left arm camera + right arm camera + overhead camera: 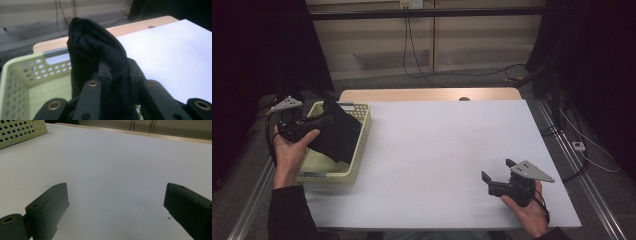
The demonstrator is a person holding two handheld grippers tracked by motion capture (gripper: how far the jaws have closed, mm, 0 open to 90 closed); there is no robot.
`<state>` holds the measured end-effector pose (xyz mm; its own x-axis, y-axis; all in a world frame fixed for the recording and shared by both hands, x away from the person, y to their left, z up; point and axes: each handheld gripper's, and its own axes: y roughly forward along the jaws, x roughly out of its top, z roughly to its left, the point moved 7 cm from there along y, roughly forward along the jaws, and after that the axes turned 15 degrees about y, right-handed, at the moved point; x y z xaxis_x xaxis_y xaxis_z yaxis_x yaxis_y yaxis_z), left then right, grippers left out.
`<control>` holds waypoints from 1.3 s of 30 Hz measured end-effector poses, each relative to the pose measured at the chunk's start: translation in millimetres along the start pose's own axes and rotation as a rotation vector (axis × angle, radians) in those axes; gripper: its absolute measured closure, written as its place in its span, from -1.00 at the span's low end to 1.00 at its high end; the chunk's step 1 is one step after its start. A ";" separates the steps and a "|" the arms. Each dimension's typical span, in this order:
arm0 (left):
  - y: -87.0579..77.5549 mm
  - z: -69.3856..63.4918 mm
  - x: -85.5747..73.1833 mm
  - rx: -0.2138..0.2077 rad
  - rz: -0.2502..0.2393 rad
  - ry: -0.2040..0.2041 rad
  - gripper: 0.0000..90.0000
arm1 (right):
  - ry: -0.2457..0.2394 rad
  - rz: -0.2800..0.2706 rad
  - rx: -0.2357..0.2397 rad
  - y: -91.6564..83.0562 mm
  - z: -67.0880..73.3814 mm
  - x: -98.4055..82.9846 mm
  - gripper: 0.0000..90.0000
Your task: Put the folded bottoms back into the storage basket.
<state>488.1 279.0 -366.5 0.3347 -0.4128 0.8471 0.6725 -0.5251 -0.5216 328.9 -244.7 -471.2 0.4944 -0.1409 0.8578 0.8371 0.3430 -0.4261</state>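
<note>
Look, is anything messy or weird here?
Not really. The black cloth hangs half over the pale yellow basket rim, but only because the left gripper is pinching it. The right gripper waits open above the white table.

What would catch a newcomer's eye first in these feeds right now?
The black cloth stands out most: the left gripper has its fingers pinched on it, holding it over the pale yellow perforated basket at the table's left edge. Next comes the wide white tabletop, where the right gripper sits low near the right front corner with its fingers apart and nothing between them.
</note>
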 end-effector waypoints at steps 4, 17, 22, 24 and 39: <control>-0.7 11.4 -11.5 0.064 0.054 -0.004 0.72 | -0.001 0.000 0.000 0.1 0.1 0.0 -0.88; 14.7 23.0 -26.8 0.101 0.077 -0.055 0.72 | 0.000 0.001 -0.001 0.0 0.0 -0.2 -0.88; 24.8 21.8 -28.4 0.085 0.065 -0.056 0.72 | -0.001 0.001 -0.001 0.3 -0.4 -0.3 -0.88; 27.5 20.0 -27.3 0.077 0.059 -0.051 0.72 | -0.001 0.001 -0.002 0.2 -0.5 -0.3 -0.88; 42.1 14.2 -22.7 0.059 0.084 0.016 0.71 | 0.000 0.004 -0.003 0.3 -0.6 -0.8 -0.88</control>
<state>518.2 276.9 -406.2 0.3810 -0.4654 0.7989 0.6808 -0.4434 -0.5830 328.9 -245.1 -472.2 0.4978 -0.1390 0.8561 0.8357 0.3407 -0.4306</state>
